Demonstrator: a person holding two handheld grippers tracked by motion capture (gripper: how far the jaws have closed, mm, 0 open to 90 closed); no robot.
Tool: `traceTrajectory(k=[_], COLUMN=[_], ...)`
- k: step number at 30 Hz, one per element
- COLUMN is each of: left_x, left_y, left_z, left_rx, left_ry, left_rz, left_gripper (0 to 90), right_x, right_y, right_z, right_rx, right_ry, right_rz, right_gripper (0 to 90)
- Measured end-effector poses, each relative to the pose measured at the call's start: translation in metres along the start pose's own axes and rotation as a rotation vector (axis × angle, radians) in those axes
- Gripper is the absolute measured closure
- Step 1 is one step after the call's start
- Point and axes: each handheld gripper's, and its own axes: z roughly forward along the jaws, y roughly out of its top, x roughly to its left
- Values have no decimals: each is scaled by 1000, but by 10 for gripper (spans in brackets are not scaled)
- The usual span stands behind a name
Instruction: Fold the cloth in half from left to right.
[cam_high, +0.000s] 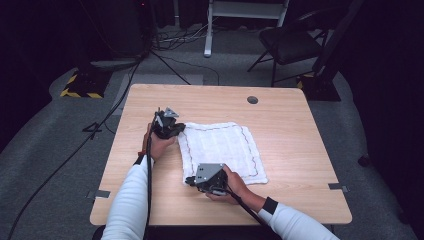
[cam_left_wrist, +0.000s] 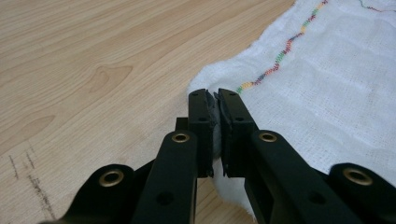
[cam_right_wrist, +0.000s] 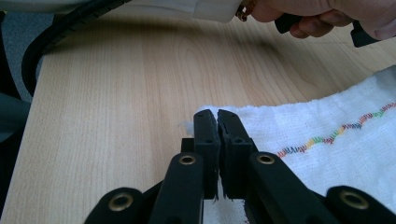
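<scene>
A white cloth (cam_high: 220, 150) lies flat at the middle of the desk (cam_high: 290, 125). The left hand-held gripper (cam_high: 172, 131) pinches its upper-left corner, jaws closed; the right hand-held gripper (cam_high: 191, 180) is clamped on its lower-left corner.

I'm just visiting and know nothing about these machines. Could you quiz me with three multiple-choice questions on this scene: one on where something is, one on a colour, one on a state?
1. Where does the left gripper meet the white cloth?
A. its far left corner
B. its middle
C. its right edge

2. What colour is the cloth's zigzag stitching?
A. plain black
B. many colours
C. gold only

3. How do the right gripper's jaws stand?
A. wide open
B. shut on the cloth
C. shut on nothing

Answers: 1 A, the high view shows it at that corner. 2 B, red, green, blue and yellow thread shows. 3 B, cloth sits pinched between them.
</scene>
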Motion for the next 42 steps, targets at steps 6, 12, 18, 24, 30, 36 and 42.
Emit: traceTrajectory(k=[6,12,18,24,30,36,42], left_x=[1,0,-3,-11,-25,-35,-46], left_y=[0,1,8,21,40,56,68], left_z=[-1,-1,-1,0,6,18,29], left_rx=[-2,-3,-17,-39,-46,-41,-31], left_ry=[-2,-2,4,15,22,20,17], left_rz=[-2,4,17,30,70,95,115], left_gripper=[846,845,845,845,845,844,843], right_x=[-1,-1,-3,-10,-17,-25,-33], right_y=[0,2,2,0,-7,-20,-35], right_z=[-1,-3,-12,-30,-54,-73,-90], right_rx=[-5,-10,-24,-53,-75,-73,-67], right_ry=[-3,-13,-35,-71,-121,-165,-201], right_rz=[-2,-4,-2,27,65,96,124], right_gripper=[871,871,871,871,871,871,871])
